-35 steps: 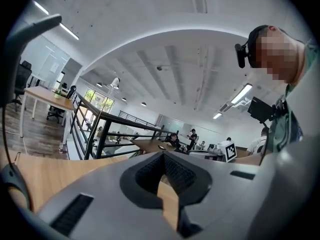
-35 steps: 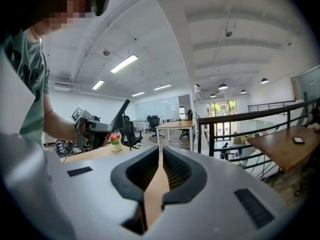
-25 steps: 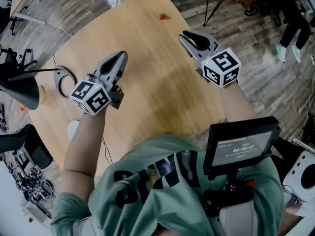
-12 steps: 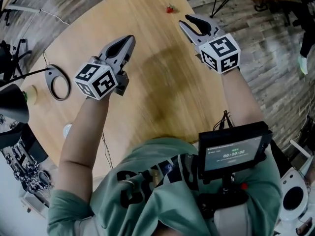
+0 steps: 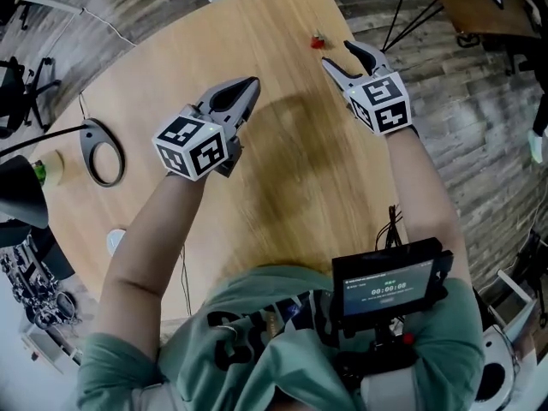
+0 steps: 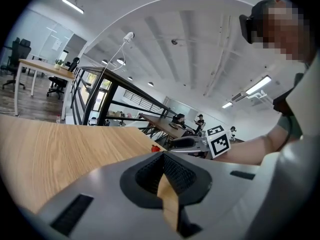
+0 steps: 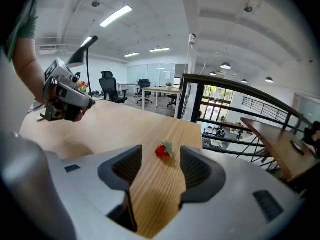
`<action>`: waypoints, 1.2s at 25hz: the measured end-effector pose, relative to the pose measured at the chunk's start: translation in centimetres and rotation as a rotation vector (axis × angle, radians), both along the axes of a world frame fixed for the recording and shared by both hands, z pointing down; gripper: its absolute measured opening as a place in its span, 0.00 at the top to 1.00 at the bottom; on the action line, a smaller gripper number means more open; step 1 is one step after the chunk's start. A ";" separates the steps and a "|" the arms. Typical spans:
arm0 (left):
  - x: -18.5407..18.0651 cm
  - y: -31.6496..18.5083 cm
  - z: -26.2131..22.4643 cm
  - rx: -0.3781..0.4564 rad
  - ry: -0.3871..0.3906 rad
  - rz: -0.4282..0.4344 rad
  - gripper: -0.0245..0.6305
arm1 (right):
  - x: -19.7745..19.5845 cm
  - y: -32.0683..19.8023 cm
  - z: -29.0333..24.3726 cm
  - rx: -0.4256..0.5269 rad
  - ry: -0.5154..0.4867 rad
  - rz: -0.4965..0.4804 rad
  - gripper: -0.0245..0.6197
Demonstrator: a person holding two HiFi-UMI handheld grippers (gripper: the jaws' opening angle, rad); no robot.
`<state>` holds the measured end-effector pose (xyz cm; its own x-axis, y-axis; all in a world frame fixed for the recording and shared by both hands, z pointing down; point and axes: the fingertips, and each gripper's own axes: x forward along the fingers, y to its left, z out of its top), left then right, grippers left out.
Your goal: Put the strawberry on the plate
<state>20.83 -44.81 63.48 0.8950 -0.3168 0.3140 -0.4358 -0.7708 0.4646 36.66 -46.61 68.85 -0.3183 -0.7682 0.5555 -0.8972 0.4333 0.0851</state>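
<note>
Strawberry (image 5: 317,39) first: it lies on the bare wood near the far edge of the round tabletop (image 5: 282,169), red with its green cap showing, and nothing is touching it. The right gripper (image 5: 342,56) is stretched out towards it, low over the wood, and its jaws are opening. In the right gripper view the berry (image 7: 163,150) sits framed in the gap just ahead of the two ribbed pads (image 7: 127,165), with wood showing on either side of it, so the pads are not on it. The left gripper (image 5: 248,88) hangs over the middle of the tabletop, well apart from the berry, with its jaws pressed together and nothing between them; its own view shows the two dark pads (image 6: 150,174) meeting in a single seam. From there the berry (image 6: 155,148) is a small red spot far off beside the other gripper's marker cube (image 6: 219,141). Over on the left side of the tabletop lies a dark ring-shaped thing (image 5: 103,148). A small screen (image 5: 385,285) is fixed at the person's chest.
</note>
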 end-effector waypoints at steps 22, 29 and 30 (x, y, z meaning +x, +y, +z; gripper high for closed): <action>-0.2 -1.8 3.5 -0.033 0.001 -0.012 0.96 | -1.6 -5.1 4.8 -0.079 0.089 -0.072 0.62; -0.6 -1.5 3.0 -0.036 0.007 -0.015 0.96 | -2.6 -4.4 3.5 -0.036 0.108 -0.083 0.72; -0.6 -1.4 2.8 -0.033 0.008 -0.013 0.96 | -2.7 -4.2 2.9 -0.028 0.104 -0.083 0.72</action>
